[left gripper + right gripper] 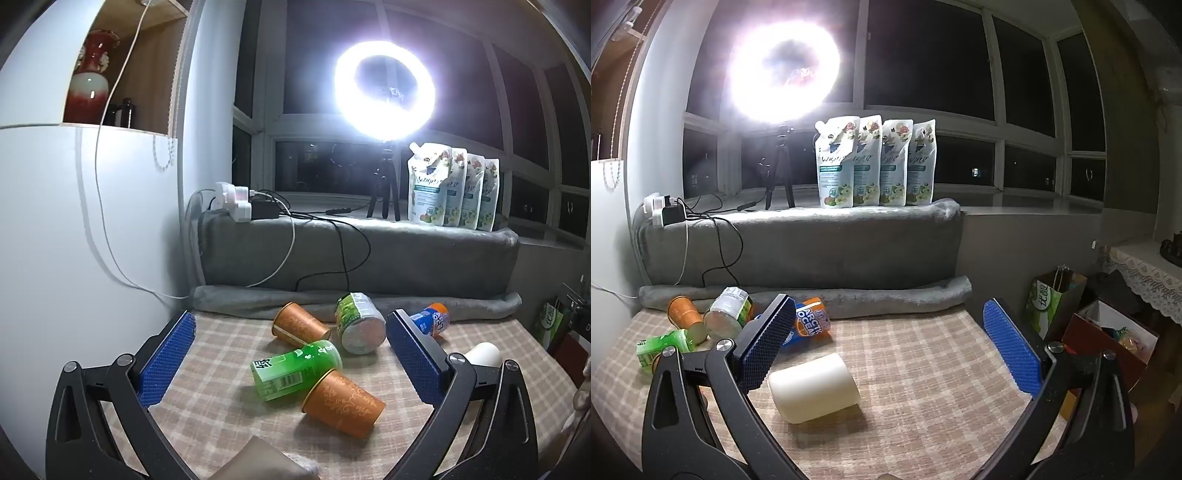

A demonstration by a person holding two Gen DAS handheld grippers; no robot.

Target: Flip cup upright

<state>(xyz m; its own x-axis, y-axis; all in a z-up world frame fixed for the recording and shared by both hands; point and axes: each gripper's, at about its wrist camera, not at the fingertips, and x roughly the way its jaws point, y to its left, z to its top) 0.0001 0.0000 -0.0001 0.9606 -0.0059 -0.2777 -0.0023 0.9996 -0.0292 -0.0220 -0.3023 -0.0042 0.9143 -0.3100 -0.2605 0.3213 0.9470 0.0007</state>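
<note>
Between the spread fingers of the left gripper [291, 354], the near orange cup [343, 404] is lying sideways, probably touching the green bottle [295, 369]; right gripper [901, 354] is gaping empty. Gripping mid-body is looking wise.

Cream cup [813, 387], beige checked tablecloth [923, 369]

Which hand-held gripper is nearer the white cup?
Right. The white cup lies just ahead of the right hand-held gripper; the left hand-held gripper faces the cans, the cup off to its right.
</note>
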